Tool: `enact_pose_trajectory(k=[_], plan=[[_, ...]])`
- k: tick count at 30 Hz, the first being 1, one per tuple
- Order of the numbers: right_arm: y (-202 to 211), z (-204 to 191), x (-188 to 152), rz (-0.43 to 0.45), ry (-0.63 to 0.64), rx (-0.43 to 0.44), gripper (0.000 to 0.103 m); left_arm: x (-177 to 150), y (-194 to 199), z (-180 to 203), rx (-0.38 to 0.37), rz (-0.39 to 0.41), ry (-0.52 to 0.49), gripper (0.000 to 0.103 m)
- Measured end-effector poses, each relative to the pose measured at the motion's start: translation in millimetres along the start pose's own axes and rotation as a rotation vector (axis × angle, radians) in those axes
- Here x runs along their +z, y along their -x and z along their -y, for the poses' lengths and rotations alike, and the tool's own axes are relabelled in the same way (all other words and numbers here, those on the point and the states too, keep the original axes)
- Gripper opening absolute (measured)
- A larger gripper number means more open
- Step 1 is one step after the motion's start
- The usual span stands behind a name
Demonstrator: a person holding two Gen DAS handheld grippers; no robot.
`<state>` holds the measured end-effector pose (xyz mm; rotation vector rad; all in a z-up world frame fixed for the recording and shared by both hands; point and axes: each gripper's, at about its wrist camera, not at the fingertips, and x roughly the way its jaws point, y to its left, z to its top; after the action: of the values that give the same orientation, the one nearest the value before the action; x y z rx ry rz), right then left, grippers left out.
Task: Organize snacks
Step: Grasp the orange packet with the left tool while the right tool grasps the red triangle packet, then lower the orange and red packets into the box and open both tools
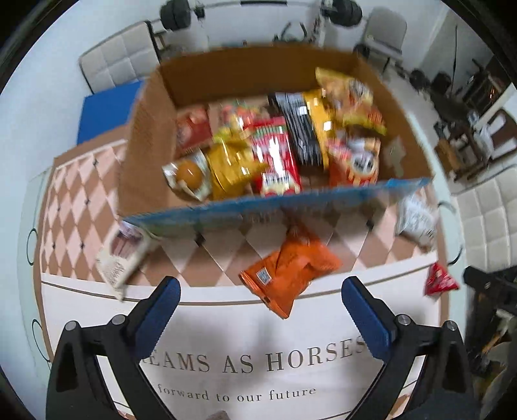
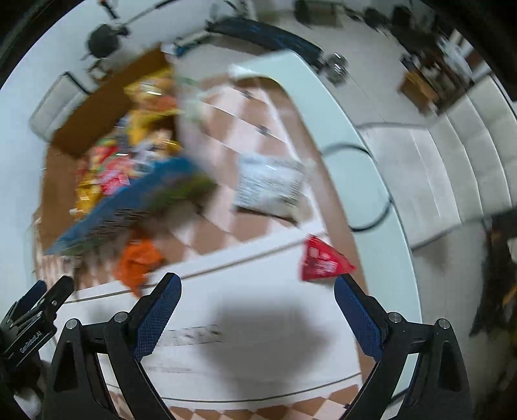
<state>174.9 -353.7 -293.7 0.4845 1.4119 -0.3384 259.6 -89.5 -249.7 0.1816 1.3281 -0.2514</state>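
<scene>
A cardboard box (image 1: 145, 135) with a blue front wall (image 1: 274, 206) holds several snack packs (image 1: 274, 145). An orange snack bag (image 1: 287, 274) lies on the table in front of it, just beyond my open, empty left gripper (image 1: 261, 287). A beige pack (image 1: 119, 255) lies at the left, a white bag (image 1: 415, 219) and a small red pack (image 1: 439, 281) at the right. In the blurred right wrist view my right gripper (image 2: 257, 284) is open and empty, with the red pack (image 2: 323, 261) just beyond its right finger, the white bag (image 2: 268, 184), the orange bag (image 2: 139, 261) and the box (image 2: 58, 181) further off.
A checkered mat (image 1: 74, 200) with a white printed panel (image 1: 245, 355) covers the white table (image 2: 342, 145). The left gripper's body (image 2: 32, 320) shows at the right wrist view's lower left. White chairs (image 1: 116, 61) and gym weights (image 1: 176, 14) stand behind the table.
</scene>
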Motion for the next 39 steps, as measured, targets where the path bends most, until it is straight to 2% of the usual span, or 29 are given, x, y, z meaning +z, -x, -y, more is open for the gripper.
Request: enact_pose_trajectory(k=[5, 8, 12, 17, 20, 21, 22, 23, 24, 30, 39], plan=[[-48, 41, 3, -0.087, -0.068, -0.041, 0.098, 1, -44, 17, 0.035, -0.086, -0.09, 0.102], [-71, 58, 4, -0.128, -0.108, -0.048, 0.098, 3, -63, 28, 0.06, -0.112, -0.156, 0.102], [-96, 78, 3, -0.174, -0.187, -0.007, 0.098, 7, -85, 42, 0.073, -0.156, -0.235, 0.102], [-113, 84, 6, -0.196, -0.221, 0.021, 0.097, 10, -107, 59, 0.077, -0.204, -0.323, 0.102], [-122, 82, 4, -0.203, -0.229, 0.011, 0.093, 9, -117, 67, 0.066, -0.23, -0.348, 0.101], [-123, 82, 4, -0.199, -0.229, 0.001, 0.086, 8, -118, 69, 0.055, -0.233, -0.342, 0.094], [-124, 82, 3, -0.196, -0.229, -0.01, 0.074, 9, -119, 69, 0.047, -0.235, -0.335, 0.087], [-123, 82, 2, -0.187, -0.227, -0.024, 0.07, 8, -119, 69, 0.034, -0.24, -0.32, 0.07], [-121, 82, 2, -0.178, -0.224, -0.027, 0.063, 8, -119, 68, 0.035, -0.242, -0.304, 0.066], [-113, 67, 0, -0.16, -0.186, -0.01, 0.054, -7, -108, 60, -0.003, -0.228, -0.218, 0.056], [-99, 20, -31, -0.168, -0.079, 0.052, 0.052, -51, -83, 46, -0.077, -0.245, -0.1, 0.052]])
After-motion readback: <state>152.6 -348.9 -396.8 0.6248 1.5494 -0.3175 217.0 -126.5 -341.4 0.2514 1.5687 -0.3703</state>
